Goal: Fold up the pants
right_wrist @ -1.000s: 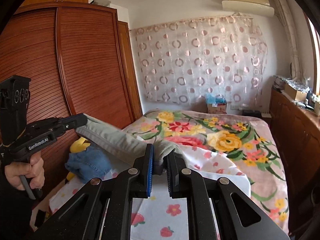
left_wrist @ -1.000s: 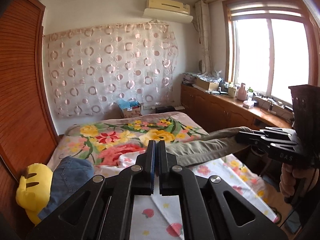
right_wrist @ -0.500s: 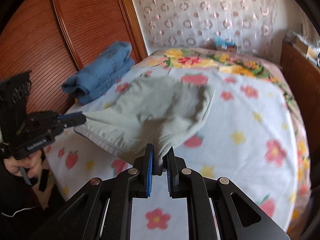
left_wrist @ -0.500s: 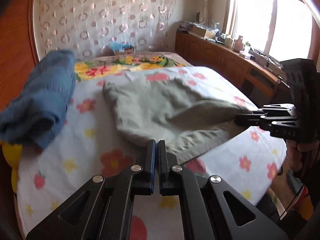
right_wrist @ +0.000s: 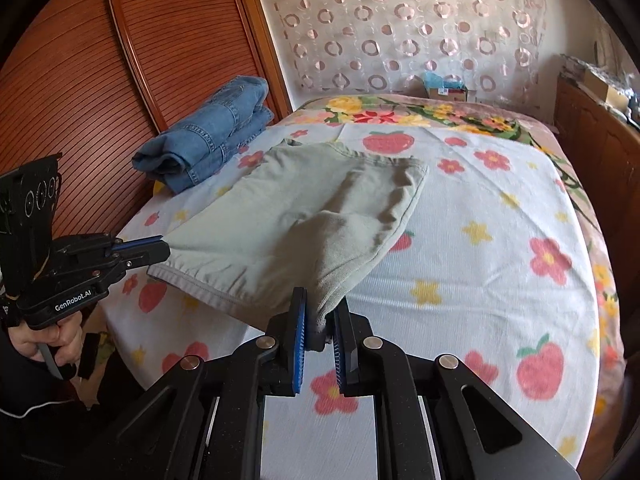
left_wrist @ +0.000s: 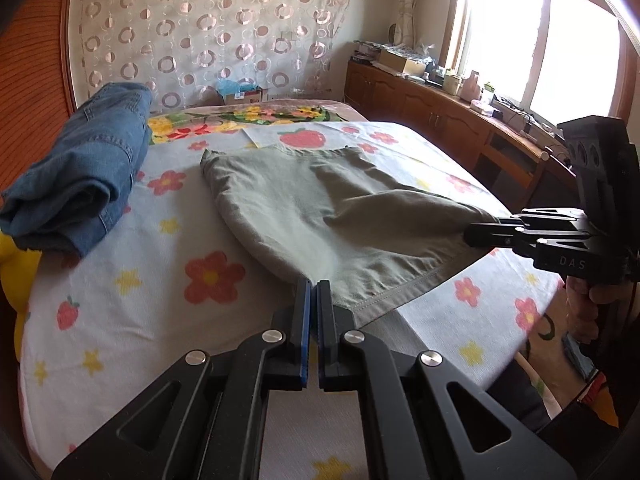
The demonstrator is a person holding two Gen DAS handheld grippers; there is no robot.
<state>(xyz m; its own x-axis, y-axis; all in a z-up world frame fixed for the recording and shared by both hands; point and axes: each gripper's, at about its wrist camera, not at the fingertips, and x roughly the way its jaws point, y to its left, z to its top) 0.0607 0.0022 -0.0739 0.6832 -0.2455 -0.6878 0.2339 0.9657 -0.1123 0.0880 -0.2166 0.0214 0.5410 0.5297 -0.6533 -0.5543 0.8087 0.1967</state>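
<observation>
So the grey-green pants [left_wrist: 304, 200] are now mostly down on the bed [left_wrist: 120, 320]. A second ago they were hanging in the air between the two grippers, well above the mattress, and the cameras saw the far wall and the air conditioner. Half a second ago the cloth was already low over the sheet; now it lies flatter, folded over on itself, far edge near the big strawberry print. Only the near edge is lifted, where it's pinched at both corners.

Counts: one pair of grey-green pants, one folded pair of blue jeans [right_wrist: 208, 136] beside them toward the wooden wardrobe [right_wrist: 120, 60], two grippers, and one yellow plush toy [left_wrist: 16, 264] peeking out under the jeans.

The left hand-held gripper [left_wrist: 313, 286] is clenched tight, pads practically together, with the near left corner of the pants right at its tips. From the right camera you can see the same gripper [right_wrist: 162, 250] biting the hem corner. The right hand-held gripper [right_wrist: 322, 320] is clamped on a bunched wad of fabric at the other corner, jaws a little apart because of the thick cloth between the blue pads.

Both are low, just over the near edge of the bed, pants stretched between them.
</observation>
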